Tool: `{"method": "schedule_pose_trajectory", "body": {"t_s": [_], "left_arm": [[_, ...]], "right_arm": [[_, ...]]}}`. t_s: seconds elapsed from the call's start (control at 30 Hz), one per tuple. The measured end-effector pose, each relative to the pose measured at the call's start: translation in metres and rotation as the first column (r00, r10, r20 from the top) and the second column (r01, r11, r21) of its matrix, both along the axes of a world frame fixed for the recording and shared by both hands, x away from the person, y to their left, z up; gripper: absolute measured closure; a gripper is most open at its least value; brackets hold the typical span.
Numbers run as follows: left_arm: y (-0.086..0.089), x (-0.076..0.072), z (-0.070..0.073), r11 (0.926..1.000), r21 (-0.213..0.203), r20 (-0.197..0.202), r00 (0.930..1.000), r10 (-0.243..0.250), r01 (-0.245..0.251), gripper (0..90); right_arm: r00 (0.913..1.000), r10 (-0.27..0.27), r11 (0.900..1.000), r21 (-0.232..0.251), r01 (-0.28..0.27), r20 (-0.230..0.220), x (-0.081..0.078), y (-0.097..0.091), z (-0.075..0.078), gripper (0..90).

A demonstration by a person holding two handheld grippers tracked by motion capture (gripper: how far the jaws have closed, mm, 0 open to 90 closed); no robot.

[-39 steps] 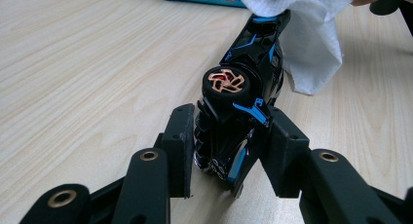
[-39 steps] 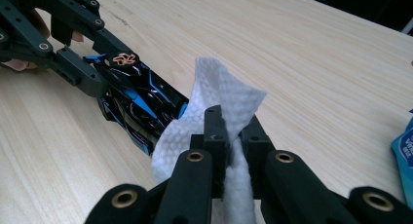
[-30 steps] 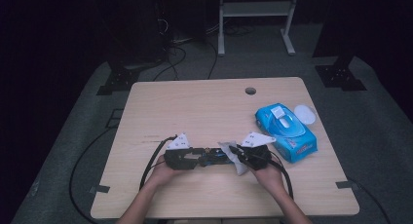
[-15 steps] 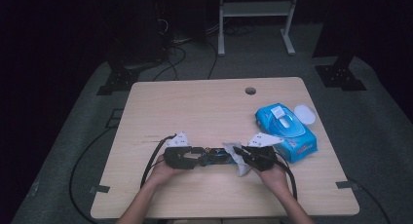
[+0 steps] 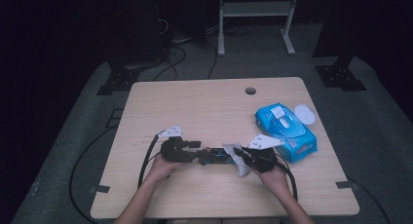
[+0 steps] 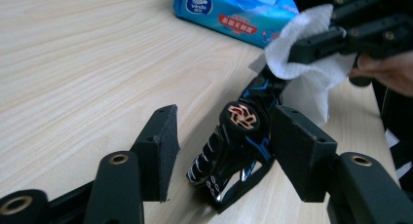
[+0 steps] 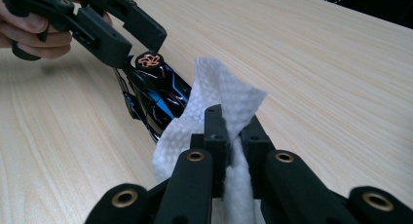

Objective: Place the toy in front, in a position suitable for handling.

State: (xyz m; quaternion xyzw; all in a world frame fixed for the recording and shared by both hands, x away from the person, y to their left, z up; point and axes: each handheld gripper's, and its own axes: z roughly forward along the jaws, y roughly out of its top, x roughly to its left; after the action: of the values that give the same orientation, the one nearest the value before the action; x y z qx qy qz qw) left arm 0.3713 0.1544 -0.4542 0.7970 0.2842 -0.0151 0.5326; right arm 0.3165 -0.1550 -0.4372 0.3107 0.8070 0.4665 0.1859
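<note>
Left gripper (image 6: pixel 221 156) fingers just opening, right gripper (image 7: pixel 234 136) fingers clamped, tips facing each other

Overhead view; two close claw-mounted views

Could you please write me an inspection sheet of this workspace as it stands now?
Surface: wooden table, round hole near far edge.
Job's things: black-and-blue toy lying on table; white wipe against its end.
Clutter: blue wipe pack, its round lid flipped open.
Grippers: left gripper jaws have just been opening, toy between them, left pad apart from it; right gripper shut on wipe.
Cables: black cable trails from left gripper; more on floor behind.
Surroundings: dark room, grey floor mat, white stand.
</note>
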Motion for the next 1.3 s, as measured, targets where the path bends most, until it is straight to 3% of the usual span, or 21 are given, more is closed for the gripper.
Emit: {"method": "schedule_pose_trajectory", "body": {"t_s": [0.13, 0.33, 0.83, 1.23, 1.3], "left_arm": [[0.0, 0.004, -0.001, 0.9989, -0.037, -0.032, 0.9991, 0.028, -0.03, 42.2], [-0.003, 0.007, -0.004, 0.9984, -0.043, -0.073, 0.9968, 0.033, -0.036, 41.5], [-0.003, 0.001, -0.004, 0.9991, -0.04, -0.087, 0.9962, 0.011, -0.015, 40.0], [-0.004, -0.006, -0.002, 0.9999, 0.011, -0.072, 0.9974, -0.008, 0.009, 38.0], [-0.005, -0.008, -0.003, 0.9983, 0.056, -0.059, 0.9982, -0.011, 0.014, 37.6]], "right_arm": [[1.0, 0.004, 1.0, -0.001, -0.004, 0.004, 0.0, 0.0, 0.0, 84.5], [0.9999, 0.01, 0.9999, 0.003, -0.01, 0.007, -0.001, -0.001, -0.001, 84.5], [0.9997, 0.025, 0.9997, -0.009, -0.025, 0.007, -0.009, -0.002, -0.001, 84.5], [0.9973, 0.073, 0.9969, -0.03, -0.073, -0.002, -0.024, -0.001, -0.001, 84.4], [0.9964, 0.084, 0.9951, -0.052, -0.084, -0.011, -0.026, 0.001, -0.002, 84.4]]}}
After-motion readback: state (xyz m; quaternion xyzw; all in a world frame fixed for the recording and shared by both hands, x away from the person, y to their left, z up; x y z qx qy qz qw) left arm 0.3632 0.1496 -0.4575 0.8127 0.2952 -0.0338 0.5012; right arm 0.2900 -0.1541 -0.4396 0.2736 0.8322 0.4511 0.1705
